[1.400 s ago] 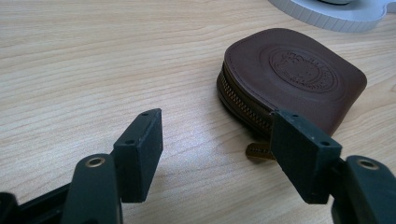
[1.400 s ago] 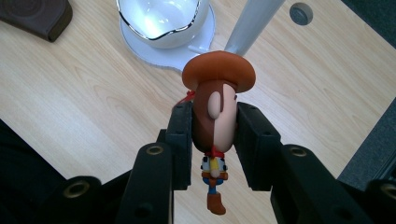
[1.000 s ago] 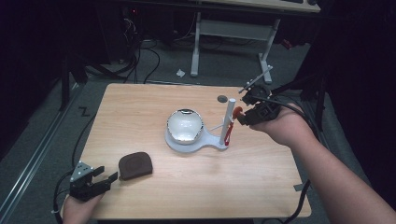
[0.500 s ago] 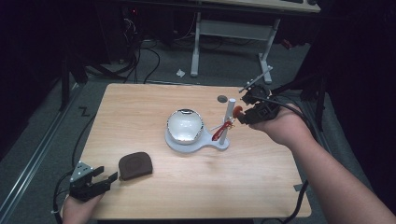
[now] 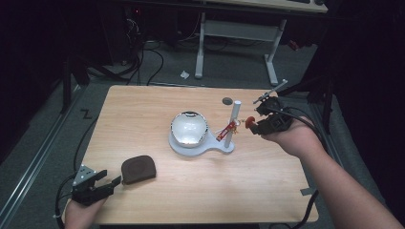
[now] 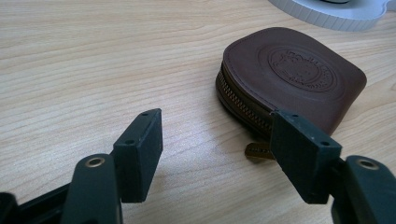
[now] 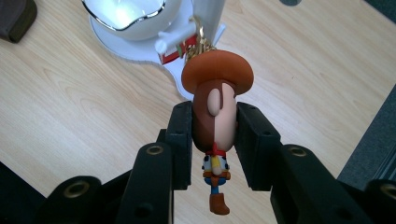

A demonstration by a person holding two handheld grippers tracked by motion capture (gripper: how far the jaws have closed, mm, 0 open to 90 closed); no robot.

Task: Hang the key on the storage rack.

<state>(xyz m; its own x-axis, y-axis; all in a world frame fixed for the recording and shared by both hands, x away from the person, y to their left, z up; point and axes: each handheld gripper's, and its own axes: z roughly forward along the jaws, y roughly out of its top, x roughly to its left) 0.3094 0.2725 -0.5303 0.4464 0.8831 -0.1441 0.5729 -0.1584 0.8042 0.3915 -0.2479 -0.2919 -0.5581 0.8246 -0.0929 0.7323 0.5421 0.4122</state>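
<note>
I count two tools on my feeds. My right tool [image 7: 214, 144] is clamped on the head of one small cowboy figure [image 7: 215, 121], a keychain toy with a brown hat; its gold chain [image 7: 200, 44] runs up to the short side peg of the white post [image 5: 232, 121], so the figure hangs in the grip just beside that post, above the right half of the bench [image 5: 143, 105]. On the high view that tool [image 5: 252, 123] sits right of the post. One white stand [image 5: 203, 145] carries the post and one shiny white bowl [image 5: 189, 128] near the middle of the bench. My left tool [image 6: 215, 149] rests at the near left corner with its jaws apart and nothing between them; one brown zipped pouch [image 6: 292, 79] lies just ahead of it, flat on the wood, not touched. One dark round spot [image 5: 227, 100] shows on the bench behind the post.
</note>
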